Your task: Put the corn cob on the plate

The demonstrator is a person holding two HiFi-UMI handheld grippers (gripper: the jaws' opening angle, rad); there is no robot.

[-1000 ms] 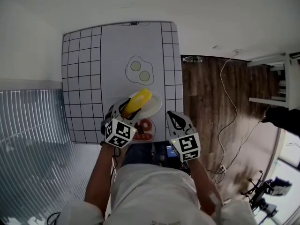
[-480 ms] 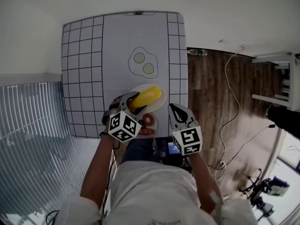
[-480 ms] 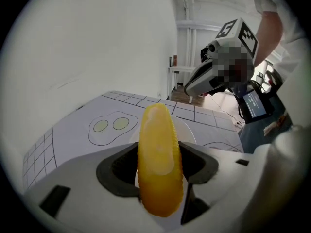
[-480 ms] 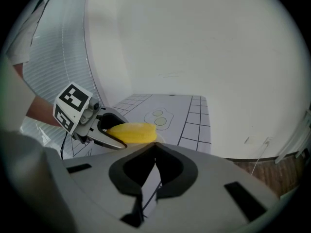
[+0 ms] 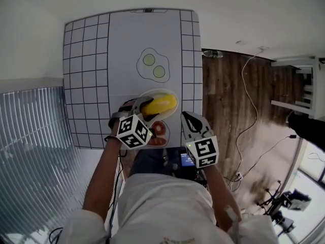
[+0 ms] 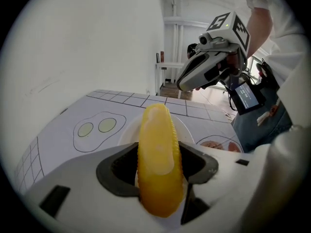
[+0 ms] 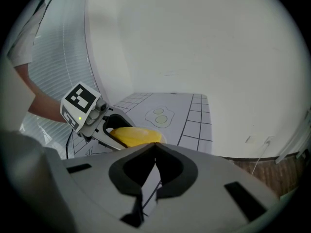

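Between the clamped jaws of the left gripper (image 5: 144, 107), the corn cob (image 5: 160, 104) has dropped over the plate (image 5: 161, 92), probably ready for release; the right gripper (image 5: 189, 120) keeps its jaws together, empty.

left gripper (image 5: 146, 108) rolled | corn cob (image 5: 160, 104) swung from slanted to crosswise | lower over plate (image 5: 152, 91)

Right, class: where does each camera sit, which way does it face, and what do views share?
Head view: on the person's head, facing steeply down at the table; forearms, left gripper and right gripper show.
Left gripper view: on the left gripper, looking along its jaws, shut on the corn cob over the plate; the person's torso shows.
Right gripper view: on the right gripper, looking along its shut jaws across the table; a forearm shows.
Shared: each gripper view catches the other gripper; all show the corn cob.
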